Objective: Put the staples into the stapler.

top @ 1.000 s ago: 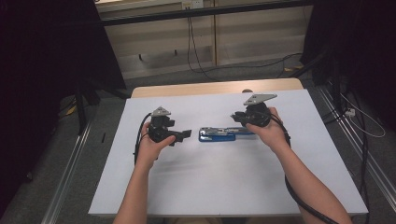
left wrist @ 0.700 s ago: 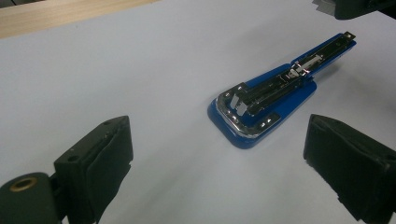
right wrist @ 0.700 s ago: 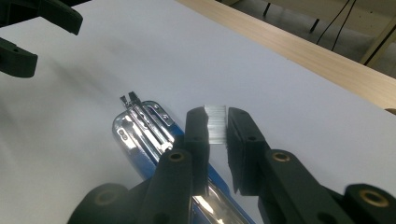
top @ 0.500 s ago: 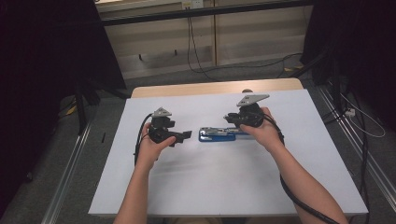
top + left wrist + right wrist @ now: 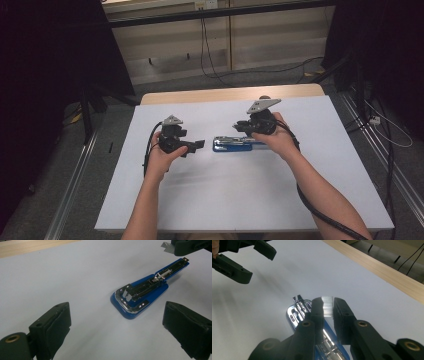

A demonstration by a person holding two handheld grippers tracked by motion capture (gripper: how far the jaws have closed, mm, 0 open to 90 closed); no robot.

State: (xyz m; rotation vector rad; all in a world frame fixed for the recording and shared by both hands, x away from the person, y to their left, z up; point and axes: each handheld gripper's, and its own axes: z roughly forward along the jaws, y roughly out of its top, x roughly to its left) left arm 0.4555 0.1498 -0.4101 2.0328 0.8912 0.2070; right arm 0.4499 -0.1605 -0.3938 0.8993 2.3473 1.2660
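Observation:
A blue stapler (image 5: 235, 144) lies flipped open on the white table (image 5: 225, 200), its chrome staple channel (image 5: 140, 293) facing up. My right gripper (image 5: 242, 127) hovers over the stapler's right half. Its jaws are shut on a short silver strip of staples (image 5: 327, 306), held just above the stapler's chrome end (image 5: 298, 312). My left gripper (image 5: 197, 146) rests to the left of the stapler and points at it. Its jaws stand wide open with nothing between the pads (image 5: 56, 322). The strip (image 5: 168, 247) also shows at the top right of the left gripper view.
A bare wooden strip (image 5: 225, 95) runs along the table's far edge. Metal rails (image 5: 75, 175) flank the table on the floor. Cables (image 5: 210, 55) lie on the floor beyond, and black curtains hang at both sides.
My right gripper has shifted slightly left along the stapler with the staple strip still in its jaws. The left gripper has stayed where it was.

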